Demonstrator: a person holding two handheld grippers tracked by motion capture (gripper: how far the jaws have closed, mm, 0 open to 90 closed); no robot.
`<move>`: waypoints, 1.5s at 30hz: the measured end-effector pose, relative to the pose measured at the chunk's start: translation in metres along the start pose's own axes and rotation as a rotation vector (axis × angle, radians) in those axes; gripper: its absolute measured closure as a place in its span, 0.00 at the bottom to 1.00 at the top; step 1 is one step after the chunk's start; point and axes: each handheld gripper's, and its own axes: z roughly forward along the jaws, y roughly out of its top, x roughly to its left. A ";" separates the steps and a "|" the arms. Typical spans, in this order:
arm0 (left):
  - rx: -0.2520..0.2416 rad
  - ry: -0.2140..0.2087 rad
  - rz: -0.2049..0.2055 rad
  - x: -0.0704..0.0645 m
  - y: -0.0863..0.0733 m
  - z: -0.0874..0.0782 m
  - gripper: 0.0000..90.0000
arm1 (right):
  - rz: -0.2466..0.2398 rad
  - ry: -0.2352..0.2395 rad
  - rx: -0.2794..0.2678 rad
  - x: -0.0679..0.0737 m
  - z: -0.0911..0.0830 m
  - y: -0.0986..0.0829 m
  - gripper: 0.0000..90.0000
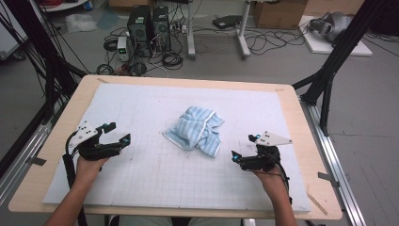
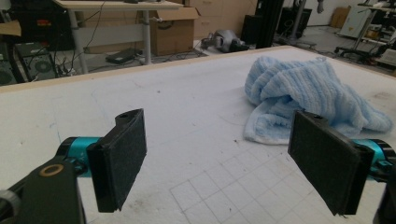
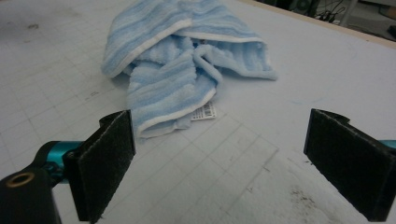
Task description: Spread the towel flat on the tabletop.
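A crumpled light-blue striped towel (image 1: 196,129) lies in a heap near the middle of the white gridded mat (image 1: 155,169). In the left gripper view the towel (image 2: 303,93) sits ahead and to the right; in the right gripper view the towel (image 3: 182,60) sits ahead, with a white label at its near edge. My left gripper (image 1: 119,132) rests on the mat to the left of the towel, open and empty. My right gripper (image 1: 244,147) rests to the towel's right and nearer, also open with nothing between its pads.
The mat covers a wooden table (image 1: 84,84) with bare edges. Black frame posts (image 1: 329,70) stand at both back corners. Computer towers (image 1: 148,26), cables and cardboard boxes (image 1: 280,13) sit on the floor behind.
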 end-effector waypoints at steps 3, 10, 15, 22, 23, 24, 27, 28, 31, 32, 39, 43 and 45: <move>0.002 -0.001 0.003 0.000 0.000 0.000 0.22 | -0.013 0.017 0.016 0.004 0.008 0.002 0.09; 0.003 -0.005 -0.001 0.000 -0.001 0.002 0.22 | -0.047 0.070 0.023 0.015 0.024 0.013 0.20; 0.001 -0.007 -0.003 0.000 -0.001 0.002 0.22 | -0.077 0.104 0.053 0.020 0.046 0.022 0.28; -0.001 -0.006 -0.009 0.002 -0.001 0.001 0.22 | -0.063 0.095 0.107 0.020 0.085 0.034 0.42; 0.000 -0.005 -0.009 0.002 -0.001 0.001 0.22 | -0.060 0.095 0.117 0.019 0.090 0.035 0.43; 0.000 -0.005 -0.010 0.002 -0.001 0.001 0.22 | -0.050 0.084 0.127 0.020 0.095 0.035 0.43; 0.000 -0.004 -0.011 0.002 -0.001 0.002 0.22 | -0.014 0.087 0.139 0.020 0.107 0.036 0.42; 0.002 -0.005 -0.011 0.002 -0.002 0.002 0.22 | -0.008 0.084 0.152 0.021 0.112 0.036 0.43; 0.003 -0.008 -0.009 0.002 -0.002 0.002 0.22 | -0.003 0.069 0.194 0.023 0.122 0.035 0.54; 0.003 -0.008 -0.009 0.002 -0.002 0.002 0.22 | 0.005 0.075 0.201 0.023 0.123 0.034 0.59; 0.002 -0.004 -0.012 0.002 -0.001 0.002 0.22 | 0.054 0.154 0.229 0.024 0.116 0.035 0.85; -0.001 -0.004 -0.011 0.002 -0.001 0.002 0.22 | 0.042 0.244 0.210 0.032 0.109 0.037 0.86; -0.001 -0.004 -0.010 0.002 -0.001 0.002 0.22 | 0.043 0.264 0.206 0.035 0.107 0.038 0.86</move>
